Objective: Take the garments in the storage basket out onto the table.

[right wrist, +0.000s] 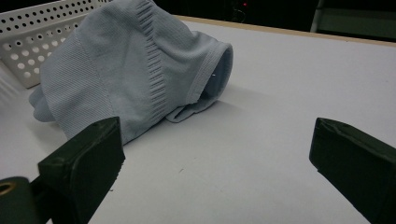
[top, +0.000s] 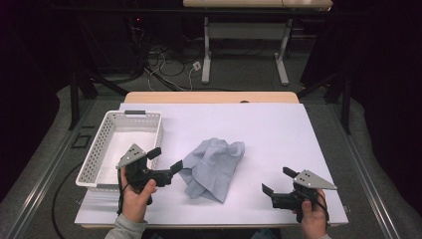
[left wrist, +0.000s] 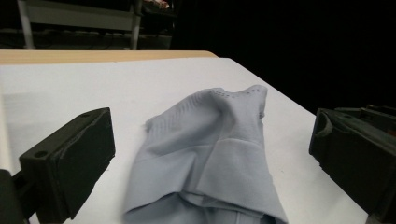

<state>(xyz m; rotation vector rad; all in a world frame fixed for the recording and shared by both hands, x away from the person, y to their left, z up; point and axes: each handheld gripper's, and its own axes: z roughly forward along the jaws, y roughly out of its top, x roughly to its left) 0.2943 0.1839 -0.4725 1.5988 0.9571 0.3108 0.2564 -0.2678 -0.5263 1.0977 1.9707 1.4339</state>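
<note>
A crumpled light blue garment (top: 213, 168) lies in a heap near the middle of the white table top (top: 278, 129). My left gripper (top: 165, 160) sits just left of it, jaws spread wide and pointing at the cloth's near left edge; nothing is between its pads. In the left gripper view the garment (left wrist: 210, 154) lies just ahead of the jaws. My right gripper (top: 278, 181) rests near the front right of the table, open and empty, well apart from the cloth. In the right gripper view the garment (right wrist: 121, 70) lies ahead and to the left, with a ribbed hem opening.
A white perforated basket (top: 99, 149) stands at the left of the table, close behind my left gripper, and appears empty; its wall (right wrist: 32, 37) also appears in the right gripper view. Beyond the table are a desk frame and cables on the floor.
</note>
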